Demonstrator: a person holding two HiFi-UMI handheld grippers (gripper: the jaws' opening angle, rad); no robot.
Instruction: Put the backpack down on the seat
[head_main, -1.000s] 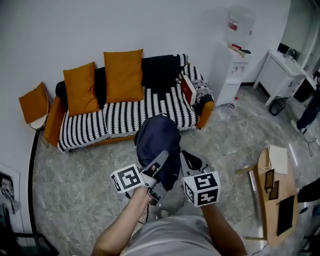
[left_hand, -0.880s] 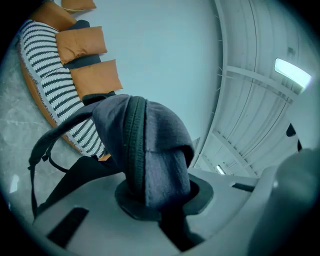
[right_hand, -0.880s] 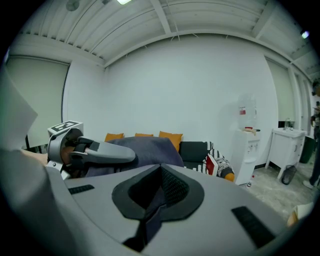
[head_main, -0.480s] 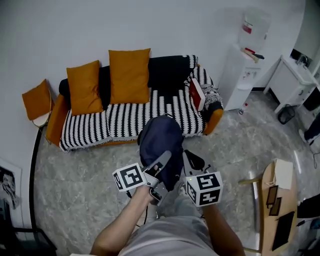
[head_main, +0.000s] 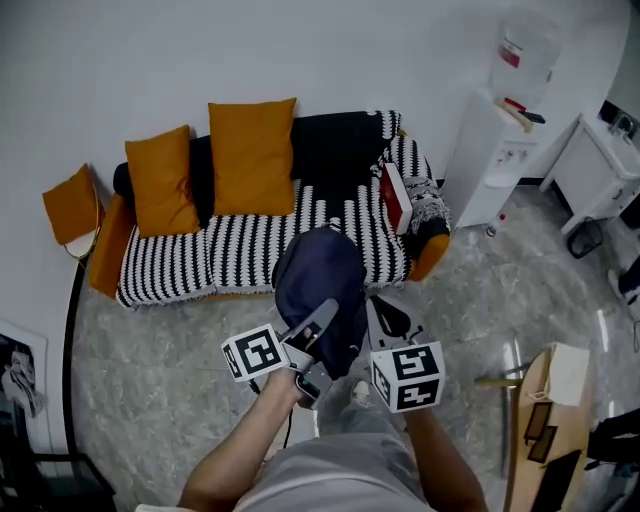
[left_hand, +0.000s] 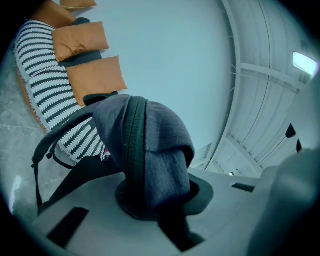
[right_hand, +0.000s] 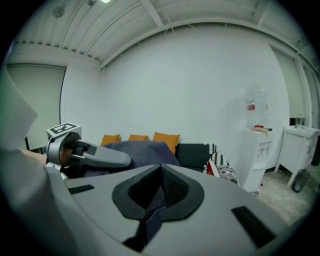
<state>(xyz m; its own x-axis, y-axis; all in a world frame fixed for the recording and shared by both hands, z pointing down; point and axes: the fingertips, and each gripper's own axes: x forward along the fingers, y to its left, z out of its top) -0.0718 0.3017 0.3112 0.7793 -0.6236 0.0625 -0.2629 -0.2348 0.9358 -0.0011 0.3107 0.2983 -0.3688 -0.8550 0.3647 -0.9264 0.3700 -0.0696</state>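
backpack: the backpack (head_main: 322, 288) is at frame centre, held up off the floor, just in front of the sofa (head_main: 160, 262) and not on it yet.
left hand-held gripper: the left hand-held gripper (head_main: 318, 322) has its jaws nearly together, clamped on a fold of backpack fabric beside the zip.
right hand-held gripper: the right hand-held gripper (head_main: 384, 318) has its jaws pinched on a dark strip of the backpack, probably a strap.
seat: the striped seat (head_main: 250, 238) is at upper-middle of frame. Orange cushions (head_main: 250, 152) lean at its back left, and a red item (head_main: 393, 196) stands at its right end.
step: carry to the seat, I'd say; lowering has not begun.
how: move both grippers forward together. Aim for the bare striped stretch between the cushions and the red item. Land the base first, well back from the front edge. Open the jaws only once the seat takes the weight.
risk: the fabric pinches are thin, so a jerk could slip them. The loose straps could snag.
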